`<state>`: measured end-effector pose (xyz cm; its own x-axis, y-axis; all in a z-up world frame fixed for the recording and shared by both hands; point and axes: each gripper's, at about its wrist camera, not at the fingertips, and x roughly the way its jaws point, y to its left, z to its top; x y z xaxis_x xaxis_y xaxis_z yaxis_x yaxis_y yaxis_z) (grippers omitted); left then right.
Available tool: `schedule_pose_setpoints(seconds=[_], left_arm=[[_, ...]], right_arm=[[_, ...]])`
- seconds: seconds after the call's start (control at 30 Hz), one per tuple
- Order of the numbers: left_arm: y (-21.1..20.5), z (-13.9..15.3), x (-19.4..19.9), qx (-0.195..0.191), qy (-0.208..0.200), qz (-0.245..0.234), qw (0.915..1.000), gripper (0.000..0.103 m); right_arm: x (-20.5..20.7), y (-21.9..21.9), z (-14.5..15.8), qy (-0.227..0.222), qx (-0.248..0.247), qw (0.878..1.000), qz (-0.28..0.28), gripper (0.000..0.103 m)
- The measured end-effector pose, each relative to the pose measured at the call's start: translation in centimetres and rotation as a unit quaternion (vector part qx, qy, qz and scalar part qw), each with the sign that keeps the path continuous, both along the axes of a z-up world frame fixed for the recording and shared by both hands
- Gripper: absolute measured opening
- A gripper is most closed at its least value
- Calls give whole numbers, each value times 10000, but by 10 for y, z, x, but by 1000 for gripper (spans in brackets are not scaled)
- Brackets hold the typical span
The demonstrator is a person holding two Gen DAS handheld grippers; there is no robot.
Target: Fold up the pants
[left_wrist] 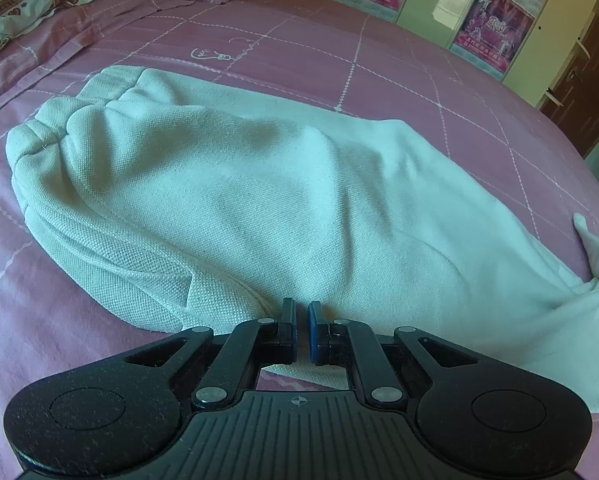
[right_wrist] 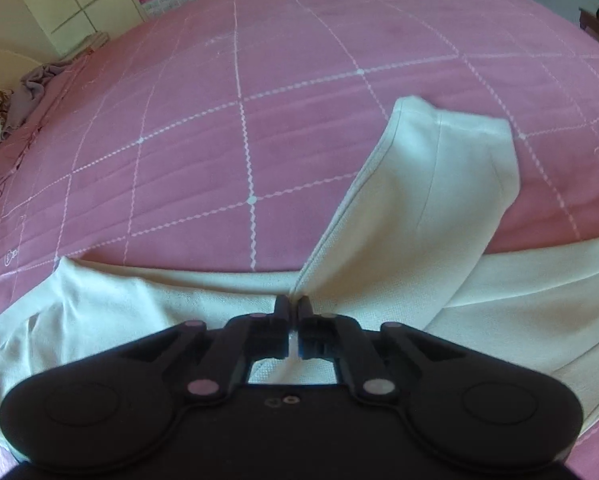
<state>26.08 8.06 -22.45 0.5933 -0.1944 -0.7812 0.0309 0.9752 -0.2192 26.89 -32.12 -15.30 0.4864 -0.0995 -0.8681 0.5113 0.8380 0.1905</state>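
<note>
Right tool (right_wrist: 293,306): jaws clamped on a pants-leg edge; the leg (right_wrist: 427,200) rises from the tips, hem up and away, right of centre.
Left tool (left_wrist: 302,312): closed, tips at the near edge of the pants (left_wrist: 227,184); grip unclear.
Long axis: pants run crosswise ahead of both tools on the bed (left_wrist: 399,72).
Containers: none.

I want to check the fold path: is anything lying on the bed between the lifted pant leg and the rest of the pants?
Nothing visible does. The right gripper pinches the pants by the leg; only bare pink bedspread and white fabric lie around it.
</note>
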Motion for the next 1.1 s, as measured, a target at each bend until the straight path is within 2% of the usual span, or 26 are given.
schedule_pose_setpoints(seconds=[0.07,0.13,0.2,0.27,0.3,0.33,0.4,0.43,0.5,0.6,0.63,0.73,0.8,0.87,0.97,1.03,1.07,1.1], left_arm=[[-2,1,-2,89,-72,-78,9999,8],[-6,1,-5,220,-142,-151,9995,8],[-11,2,-8,384,-199,-217,9988,8],[-17,5,-10,568,-224,-264,9978,8],[-19,8,-11,649,-231,-277,9972,8],[-21,11,-13,706,-240,-266,9969,8],[-27,19,-17,666,-284,-255,9971,9],[-31,23,-19,612,-301,-264,9973,9],[-46,25,-21,531,-249,-385,9975,9],[-74,22,-25,419,-120,-525,9977,9],[-83,20,-27,377,-72,-565,9977,9],[-106,12,-33,390,76,-680,9969,9],[-116,5,-35,549,144,-698,9959,9],[-120,2,-37,694,133,-730,9948,9],[-121,2,-38,756,141,-759,9941,8],[-121,2,-38,760,139,-760,9941,9],[-122,2,-38,787,134,-771,9938,8],[-122,2,-39,824,126,-785,9934,9]], right_arm=[[-40,-8,14,-320,59,9994,-147,3],[-85,-13,11,-376,263,9984,-327,3],[-123,-16,-15,-97,455,9973,-559,3],[-143,-16,-44,167,729,9944,-742,4],[-150,-13,-49,104,766,9941,-761,5],[-150,-12,-46,51,692,9947,-753,8],[-143,-14,-31,-102,515,9964,-666,25],[-138,-15,-21,-217,321,9978,-531,28],[-121,-17,-4,-295,-253,9990,-201,40],[-84,-20,0,-134,-696,9973,200,53],[-72,-20,-4,-21,-839,9961,286,53],[-46,-18,-23,289,-1206,9912,468,47],[-44,-21,-31,363,-1316,9898,409,23],[-57,-34,-27,44,-1004,9948,177,9],[-96,-60,-3,-591,-629,9956,-357,9],[-138,-81,15,-1096,-251,9897,-886,8],[-161,-92,16,-1223,-94,9860,-1132,7],[-183,-101,7,-1157,111,9840,-1350,6]])
